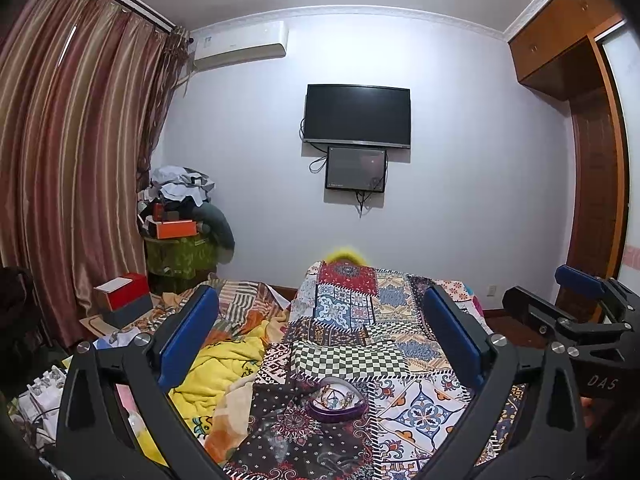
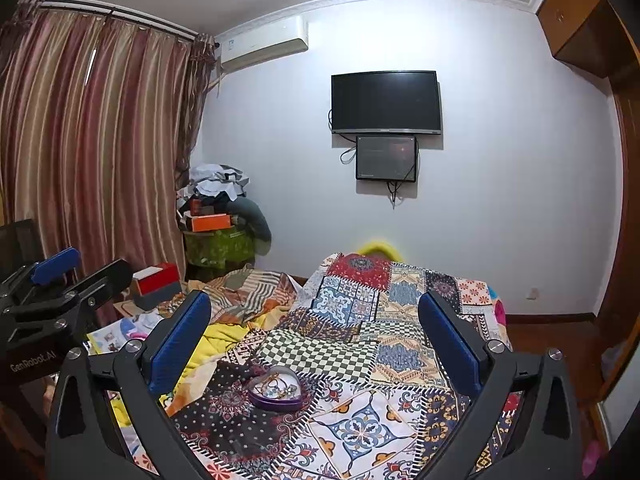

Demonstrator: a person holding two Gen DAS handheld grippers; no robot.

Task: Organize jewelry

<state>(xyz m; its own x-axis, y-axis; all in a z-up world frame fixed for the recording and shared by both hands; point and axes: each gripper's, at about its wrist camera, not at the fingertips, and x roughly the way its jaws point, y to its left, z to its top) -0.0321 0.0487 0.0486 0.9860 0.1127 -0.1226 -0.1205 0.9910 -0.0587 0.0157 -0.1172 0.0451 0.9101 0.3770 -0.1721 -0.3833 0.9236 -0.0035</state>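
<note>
At lower centre, a purple heart-shaped tray (image 1: 336,404) of jewelry (image 1: 334,396) sits on open quilt (image 1: 400,360), clear of its edges, with both grippers (image 1: 320,320) (image 2: 314,332) wide open and empty.

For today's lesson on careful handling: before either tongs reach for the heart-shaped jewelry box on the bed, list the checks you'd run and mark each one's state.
1. Left tongs open and empty: ok.
2. Right tongs open and empty: ok.
3. Heart-shaped box lid off, jewelry visible inside: ok.
4. Box within both views, between the fingers: ok.
5. Box lying flat on the quilt: cannot tell; the bedding looks soft and uneven.
6. Pieces untangled: cannot tell, too small.
</note>
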